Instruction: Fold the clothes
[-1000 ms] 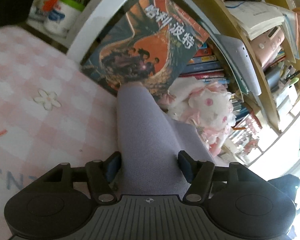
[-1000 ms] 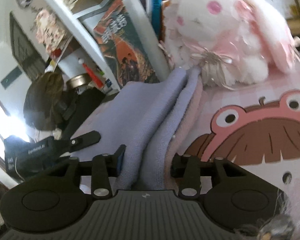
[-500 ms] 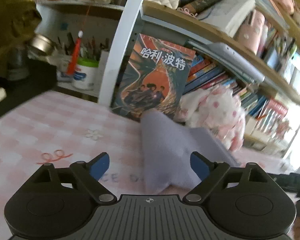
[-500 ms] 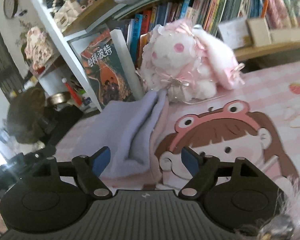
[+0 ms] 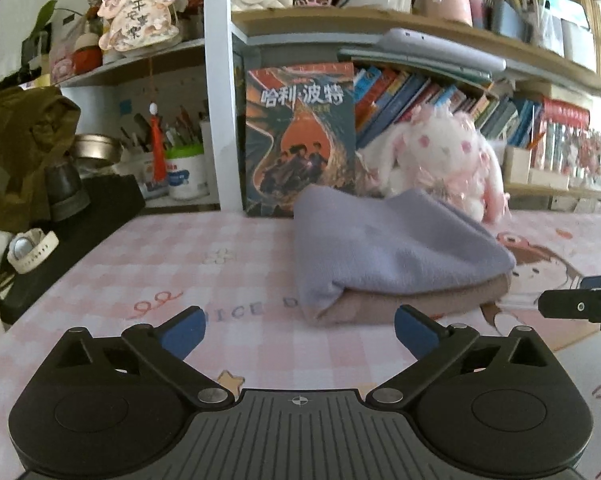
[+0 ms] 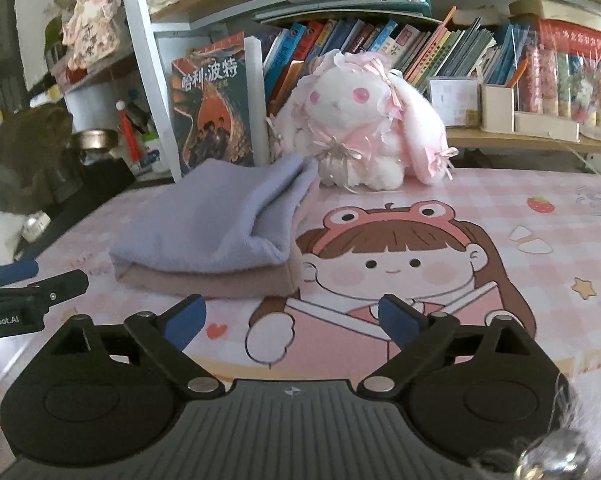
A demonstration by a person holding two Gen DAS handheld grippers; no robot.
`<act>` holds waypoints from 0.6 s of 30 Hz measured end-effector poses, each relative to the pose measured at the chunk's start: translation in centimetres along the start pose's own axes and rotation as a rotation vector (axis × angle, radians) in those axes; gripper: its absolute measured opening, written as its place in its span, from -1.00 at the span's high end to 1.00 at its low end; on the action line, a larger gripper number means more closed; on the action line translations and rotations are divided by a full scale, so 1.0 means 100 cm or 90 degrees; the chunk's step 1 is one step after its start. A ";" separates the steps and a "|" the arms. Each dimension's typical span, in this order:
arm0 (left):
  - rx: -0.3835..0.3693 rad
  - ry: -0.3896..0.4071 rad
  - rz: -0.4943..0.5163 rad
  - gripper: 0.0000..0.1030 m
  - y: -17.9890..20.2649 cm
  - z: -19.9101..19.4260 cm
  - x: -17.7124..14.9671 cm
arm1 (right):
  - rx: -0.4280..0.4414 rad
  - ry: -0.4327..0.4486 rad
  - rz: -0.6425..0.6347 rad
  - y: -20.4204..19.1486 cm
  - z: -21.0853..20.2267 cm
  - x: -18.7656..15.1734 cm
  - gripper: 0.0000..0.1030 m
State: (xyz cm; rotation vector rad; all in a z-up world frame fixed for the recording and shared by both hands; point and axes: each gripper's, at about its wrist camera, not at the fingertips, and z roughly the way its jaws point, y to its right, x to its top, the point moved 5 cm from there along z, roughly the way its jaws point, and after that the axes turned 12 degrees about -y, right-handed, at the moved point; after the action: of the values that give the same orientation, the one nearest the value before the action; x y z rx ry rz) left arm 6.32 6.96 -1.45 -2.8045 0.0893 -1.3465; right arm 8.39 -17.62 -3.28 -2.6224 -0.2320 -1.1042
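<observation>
A lavender fleece garment (image 5: 384, 248) lies folded on top of a folded dusty-pink garment (image 5: 412, 304) on the pink checked table mat (image 5: 188, 276). The stack also shows in the right wrist view, lavender (image 6: 216, 220) over pink (image 6: 220, 282). My left gripper (image 5: 298, 330) is open and empty, a little in front of the stack. My right gripper (image 6: 292, 316) is open and empty, in front of the stack's right end. The right gripper's tip shows at the right edge of the left wrist view (image 5: 580, 306); the left gripper shows at the left edge of the right wrist view (image 6: 32, 292).
A white and pink plush rabbit (image 6: 364, 124) sits just behind the stack. A tall book (image 5: 300, 136) leans on the white shelf post (image 5: 218, 88). Shelves of books stand behind. A black case (image 5: 80, 228) with a watch lies at the left table edge.
Both grippers let go of the lavender garment and opened wide. Both drew back from it toward the near side of the table. The garment now lies folded on the pink one.
</observation>
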 end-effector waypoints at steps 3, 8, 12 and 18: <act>0.008 -0.011 -0.004 -0.98 -0.001 0.001 -0.007 | -0.019 -0.004 -0.013 -0.002 0.000 -0.006 -0.89; 0.012 -0.015 -0.015 -0.98 0.000 0.001 -0.015 | -0.041 -0.013 -0.025 -0.005 0.002 -0.015 -0.93; 0.018 -0.018 -0.021 -0.98 -0.001 0.002 -0.015 | -0.049 -0.011 -0.028 -0.008 0.003 -0.017 -0.93; 0.023 -0.016 -0.029 -0.98 -0.003 0.000 -0.016 | -0.057 -0.010 -0.021 -0.009 0.005 -0.021 -0.94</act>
State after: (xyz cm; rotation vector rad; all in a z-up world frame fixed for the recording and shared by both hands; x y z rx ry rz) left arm 5.39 7.39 -2.70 -2.8091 -0.0006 -1.3080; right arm 7.02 -16.71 -4.99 -2.7149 -0.2350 -1.1304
